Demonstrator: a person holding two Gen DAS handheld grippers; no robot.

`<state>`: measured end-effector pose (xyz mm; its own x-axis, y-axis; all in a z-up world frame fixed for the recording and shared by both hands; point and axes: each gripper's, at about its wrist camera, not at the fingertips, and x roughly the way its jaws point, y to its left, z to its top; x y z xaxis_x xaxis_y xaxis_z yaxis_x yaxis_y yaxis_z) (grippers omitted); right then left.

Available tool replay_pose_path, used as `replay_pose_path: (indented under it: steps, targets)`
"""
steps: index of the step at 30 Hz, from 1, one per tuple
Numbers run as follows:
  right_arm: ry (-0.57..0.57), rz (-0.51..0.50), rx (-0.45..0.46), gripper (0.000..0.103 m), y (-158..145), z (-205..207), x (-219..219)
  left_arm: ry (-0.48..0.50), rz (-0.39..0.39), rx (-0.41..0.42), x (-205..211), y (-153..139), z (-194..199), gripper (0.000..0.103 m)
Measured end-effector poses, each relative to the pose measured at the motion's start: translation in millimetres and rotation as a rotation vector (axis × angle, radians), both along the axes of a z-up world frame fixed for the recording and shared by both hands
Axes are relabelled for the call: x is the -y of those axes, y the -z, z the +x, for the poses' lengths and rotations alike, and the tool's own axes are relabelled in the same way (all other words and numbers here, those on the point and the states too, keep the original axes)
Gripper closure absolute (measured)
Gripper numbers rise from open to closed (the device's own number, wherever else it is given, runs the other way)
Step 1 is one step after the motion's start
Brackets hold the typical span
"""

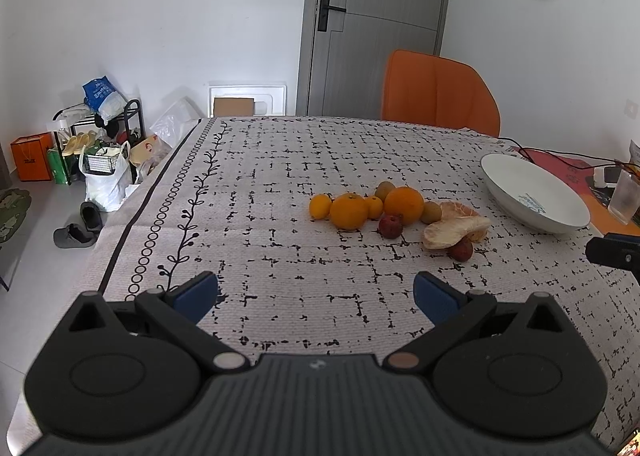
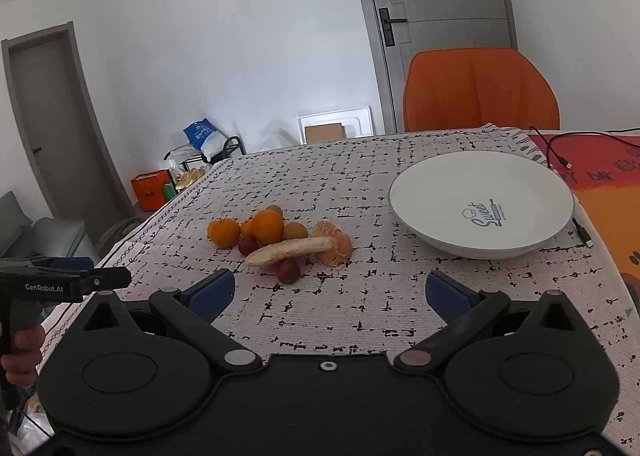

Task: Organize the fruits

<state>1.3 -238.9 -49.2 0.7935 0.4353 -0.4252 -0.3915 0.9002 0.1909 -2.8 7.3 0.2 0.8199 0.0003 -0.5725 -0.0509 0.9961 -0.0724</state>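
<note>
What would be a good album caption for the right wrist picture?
Open right gripper poised over a patterned tablecloth, facing a fruit pile and an empty white plate.

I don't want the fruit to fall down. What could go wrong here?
The round oranges lie loose on the cloth, touching each other, so grabbing one could nudge its neighbours and make them roll. The peel leans across the small red fruits and may get dragged along. The plate sits near the table's edge, so a hard bump might shift it.

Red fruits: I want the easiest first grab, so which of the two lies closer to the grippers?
The small red fruit just in front of the pale peel strip; the other red fruit sits behind that strip, against the oranges.
</note>
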Motion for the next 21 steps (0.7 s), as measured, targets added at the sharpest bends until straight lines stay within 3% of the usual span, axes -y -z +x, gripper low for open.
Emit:
replay_pose_path:
  steps: [21]
  targets:
    - [-0.003, -0.008, 0.013, 0.0, -1.8, -1.0, 0.0, -0.007, 0.007, 0.016, -4.1, -6.5, -4.3, 0.0]
